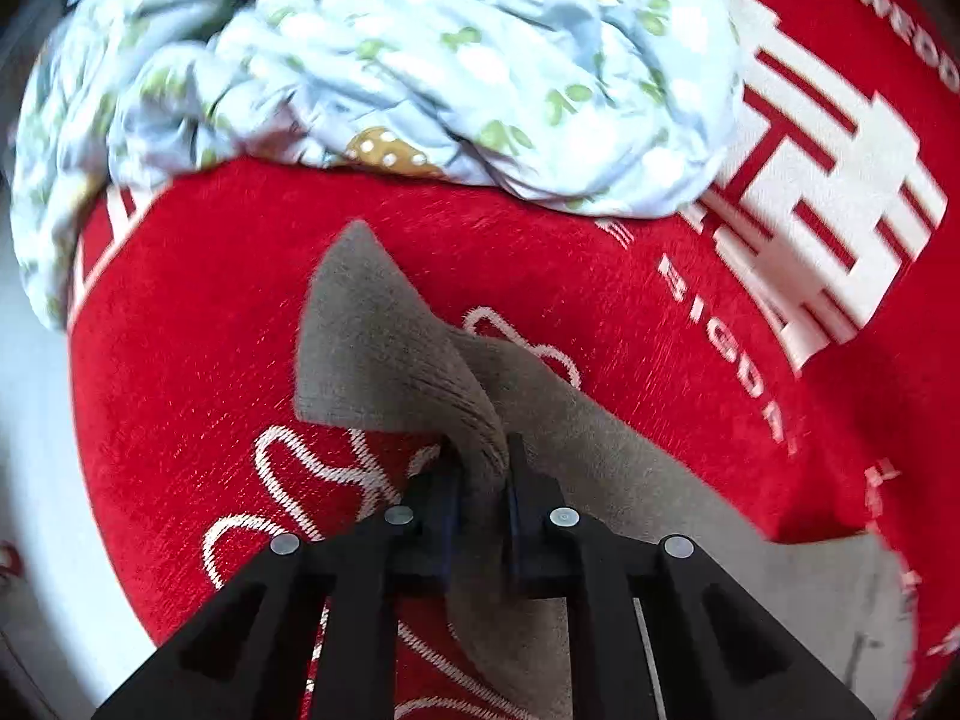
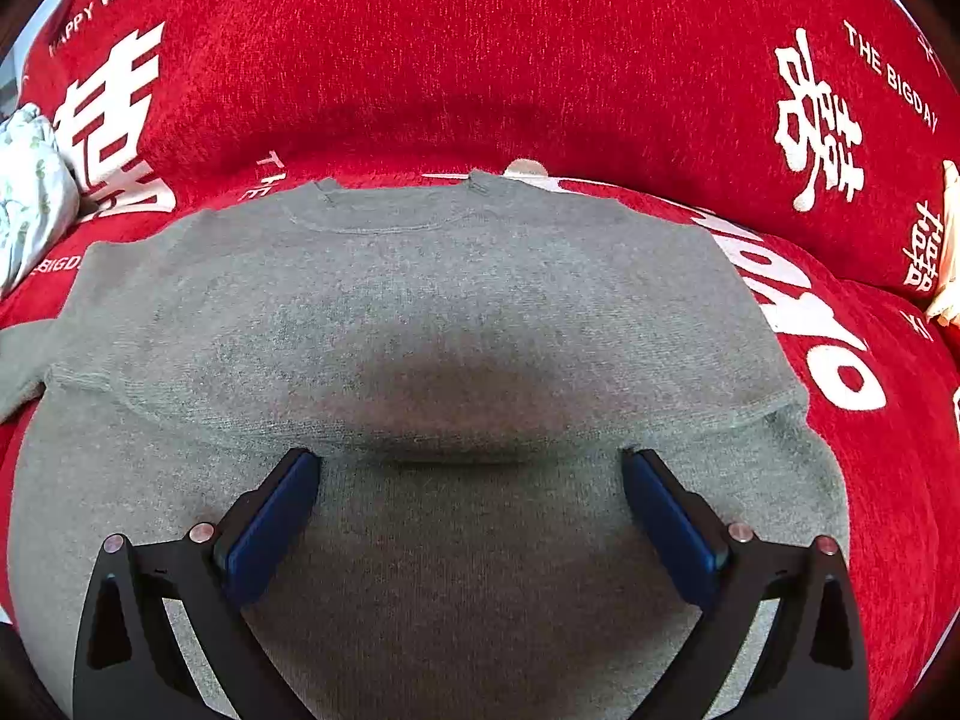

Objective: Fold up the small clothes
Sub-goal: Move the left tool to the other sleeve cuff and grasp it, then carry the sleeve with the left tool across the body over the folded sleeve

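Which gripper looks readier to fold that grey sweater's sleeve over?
Left, probably. The left gripper is shut on the grey sweater sleeve; the right gripper hangs open above its body, holding nothing.

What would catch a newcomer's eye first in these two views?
The bright red cover with white lettering fills both views. A grey sweater lies flat across it under the open right gripper. The left gripper pinches a sleeve of the sweater, near a crumpled floral cloth.

The pale floral cloth (image 1: 384, 60) is smeared by motion blur and cut off at the top edge. The grey sweater's (image 2: 420, 300) lower part is lost below the frame, its left sleeve cropped, and white lettering on the red cover (image 2: 480, 60) is partly hidden beneath it.
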The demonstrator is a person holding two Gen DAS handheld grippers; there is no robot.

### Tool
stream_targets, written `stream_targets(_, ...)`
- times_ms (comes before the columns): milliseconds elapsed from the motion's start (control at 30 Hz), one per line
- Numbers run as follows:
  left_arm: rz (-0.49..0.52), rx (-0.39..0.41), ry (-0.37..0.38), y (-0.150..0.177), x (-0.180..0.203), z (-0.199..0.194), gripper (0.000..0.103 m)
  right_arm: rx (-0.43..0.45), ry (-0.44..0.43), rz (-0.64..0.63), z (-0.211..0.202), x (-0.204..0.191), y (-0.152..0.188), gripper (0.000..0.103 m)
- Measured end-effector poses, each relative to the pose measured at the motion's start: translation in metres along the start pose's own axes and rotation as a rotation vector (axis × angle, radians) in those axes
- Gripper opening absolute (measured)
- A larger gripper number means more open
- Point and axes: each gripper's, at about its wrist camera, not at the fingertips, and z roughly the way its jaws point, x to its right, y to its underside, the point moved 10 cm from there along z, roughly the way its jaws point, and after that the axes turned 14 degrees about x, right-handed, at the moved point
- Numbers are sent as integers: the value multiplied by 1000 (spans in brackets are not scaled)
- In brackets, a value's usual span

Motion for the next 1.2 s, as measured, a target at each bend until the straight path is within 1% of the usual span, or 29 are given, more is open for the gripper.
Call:
stream_targets(67, 4, 11, -24, -3, -8, -5, 14, 1, 0, 0, 0, 0, 0, 102)
stream_targets(133, 43, 47, -74, -7, -12, -12, 13, 2, 0, 0, 0, 0, 0, 102)
stream_targets(200, 86, 76, -101, -9, -9, -19, 13, 3, -1, 0, 0, 0, 0, 102)
stream_targets(267, 112, 99, -115, -12, -9, -31, 13, 3, -2, 1, 0, 0, 0, 102)
stream_targets(367, 147, 136, -123, -15, 3, -46, 13, 4, -2, 1, 0, 0, -1, 102)
stream_targets(433, 171, 142, -100, -13, 14, -59, 13, 4, -2, 1, 0, 0, 0, 102)
stream_targets(600, 247, 157, -41, -4, 54, -81, 13, 6, -3, 2, 0, 0, 0, 102)
stream_targets(700, 277, 149, -17, 4, 76, -88, 13, 7, -2, 1, 0, 1, 0, 102)
stream_targets(900, 327, 105, 30, 29, 118, -99, 13, 8, -4, 4, 0, 0, -1, 102)
stream_targets(1033, 382, 110, 59, 45, 150, -114, 13, 8, -10, 10, -1, -1, -1, 102)
stream_targets(1200, 407, 98, 87, 64, 192, -131, 13, 11, -21, 18, -1, -1, -1, 102)
